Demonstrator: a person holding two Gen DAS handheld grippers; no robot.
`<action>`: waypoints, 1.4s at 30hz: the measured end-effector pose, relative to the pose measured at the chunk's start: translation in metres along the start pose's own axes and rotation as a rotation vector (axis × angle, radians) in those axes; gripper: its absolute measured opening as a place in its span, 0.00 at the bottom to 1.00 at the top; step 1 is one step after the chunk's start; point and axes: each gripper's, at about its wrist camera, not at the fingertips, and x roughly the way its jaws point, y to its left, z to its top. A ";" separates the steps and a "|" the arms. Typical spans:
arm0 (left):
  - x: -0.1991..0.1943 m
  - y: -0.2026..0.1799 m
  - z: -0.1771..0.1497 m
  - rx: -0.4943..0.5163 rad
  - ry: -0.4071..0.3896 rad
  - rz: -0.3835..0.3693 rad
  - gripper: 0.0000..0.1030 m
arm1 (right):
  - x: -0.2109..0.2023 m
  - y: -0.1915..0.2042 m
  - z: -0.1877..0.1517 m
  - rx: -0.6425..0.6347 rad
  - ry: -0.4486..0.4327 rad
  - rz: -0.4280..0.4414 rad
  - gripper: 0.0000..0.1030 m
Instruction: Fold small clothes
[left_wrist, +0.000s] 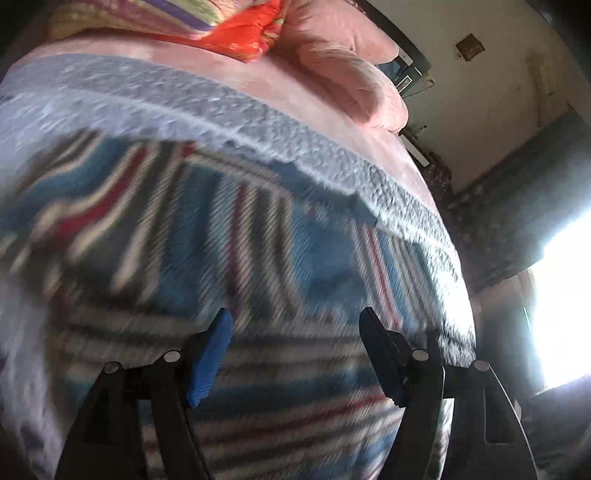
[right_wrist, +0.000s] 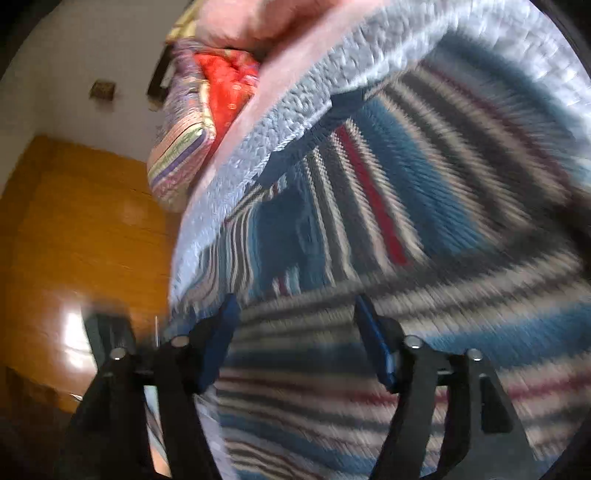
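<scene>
Striped knit top (left_wrist: 221, 236), blue, white and red, spread flat on the quilted grey cover (left_wrist: 229, 110) of the bed, pink pillow (left_wrist: 343, 66) at the far end. Straight ahead of both tongs, stripes running side to side near the tips. Left tongs (left_wrist: 295, 325) wide, holding nothing, low over the top. Right tongs (right_wrist: 295, 314) wide too, empty, equally near, by the cover's edge.

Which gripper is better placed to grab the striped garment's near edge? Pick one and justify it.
Right, narrowly. The right gripper hangs open at the striped garment, where its side edge meets the grey towel. The left gripper, also open, faces mid-cloth. Both views are blurred.
</scene>
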 end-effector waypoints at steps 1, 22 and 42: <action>-0.011 0.003 -0.014 0.006 0.001 0.006 0.69 | 0.012 -0.003 0.010 0.040 0.029 0.033 0.60; -0.132 0.073 -0.120 -0.266 -0.075 0.014 0.70 | 0.048 0.056 0.071 0.052 0.119 -0.028 0.07; -0.122 0.059 0.010 -0.182 -0.139 -0.104 0.68 | -0.045 0.094 0.135 -0.166 0.021 -0.165 0.07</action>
